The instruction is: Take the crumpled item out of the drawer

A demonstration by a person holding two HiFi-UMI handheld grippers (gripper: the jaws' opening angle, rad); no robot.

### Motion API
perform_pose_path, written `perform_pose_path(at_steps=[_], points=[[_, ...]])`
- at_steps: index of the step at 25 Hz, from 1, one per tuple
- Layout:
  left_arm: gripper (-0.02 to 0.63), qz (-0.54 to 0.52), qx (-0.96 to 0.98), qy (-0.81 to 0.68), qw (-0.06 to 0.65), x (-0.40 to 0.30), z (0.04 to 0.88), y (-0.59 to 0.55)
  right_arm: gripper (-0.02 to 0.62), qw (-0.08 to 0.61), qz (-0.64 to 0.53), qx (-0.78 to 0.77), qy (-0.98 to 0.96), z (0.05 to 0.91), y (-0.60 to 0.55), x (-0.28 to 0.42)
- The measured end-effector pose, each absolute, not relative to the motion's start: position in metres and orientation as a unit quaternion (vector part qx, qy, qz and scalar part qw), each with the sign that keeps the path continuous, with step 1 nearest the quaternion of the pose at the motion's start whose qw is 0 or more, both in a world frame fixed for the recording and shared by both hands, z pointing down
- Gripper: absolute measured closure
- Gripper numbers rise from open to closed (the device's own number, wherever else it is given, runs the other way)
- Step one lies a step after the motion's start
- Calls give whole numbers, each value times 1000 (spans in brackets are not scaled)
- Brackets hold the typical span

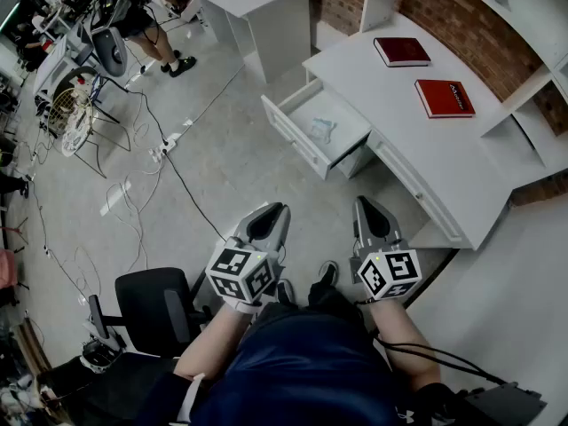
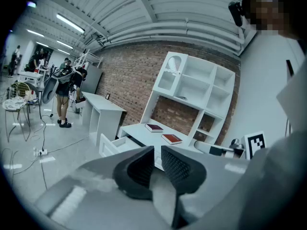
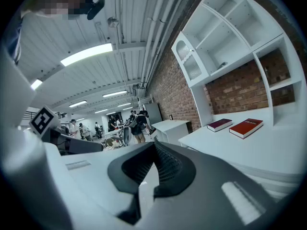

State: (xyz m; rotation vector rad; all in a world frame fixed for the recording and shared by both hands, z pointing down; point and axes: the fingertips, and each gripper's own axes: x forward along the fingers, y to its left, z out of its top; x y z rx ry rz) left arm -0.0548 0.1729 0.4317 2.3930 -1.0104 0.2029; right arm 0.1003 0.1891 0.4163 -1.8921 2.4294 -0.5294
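Grey floor (image 1: pixel 222 162) and a white table (image 1: pixel 417 145) set against a brick wall (image 1: pixel 461 25). The table's drawer (image 1: pixel 297 140) stands pulled out, with the crumpled item (image 1: pixel 322 130) lying inside it. Left gripper (image 2: pixel 157 153): jaws a narrow gap apart, nothing between them; right gripper (image 3: pixel 153 145): jaws together, empty, both well apart from the drawer.

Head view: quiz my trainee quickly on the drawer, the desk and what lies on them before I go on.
1. True or false: the drawer stands open.
2. How many books lie on the desk?
3. The crumpled item lies: A in the drawer; B on the desk; C under a book.
Key: 1 true; 2 two; 3 A.
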Motion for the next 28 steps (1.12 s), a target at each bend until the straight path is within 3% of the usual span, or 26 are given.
perform_pose_path(at_steps=[5, 11, 20, 28], points=[[557, 70, 890, -385, 234, -127, 440, 187, 594, -9, -163, -629, 760, 428, 211, 59], [557, 60, 883, -391, 252, -179, 450, 198, 594, -35, -152, -644, 749, 424, 241, 27], [557, 54, 890, -387, 234, -166, 426, 220, 592, -22, -152, -630, 761, 411, 250, 22], [557, 59, 890, -396, 219, -117, 410, 226, 592, -4, -145, -613, 777, 400, 250, 63]])
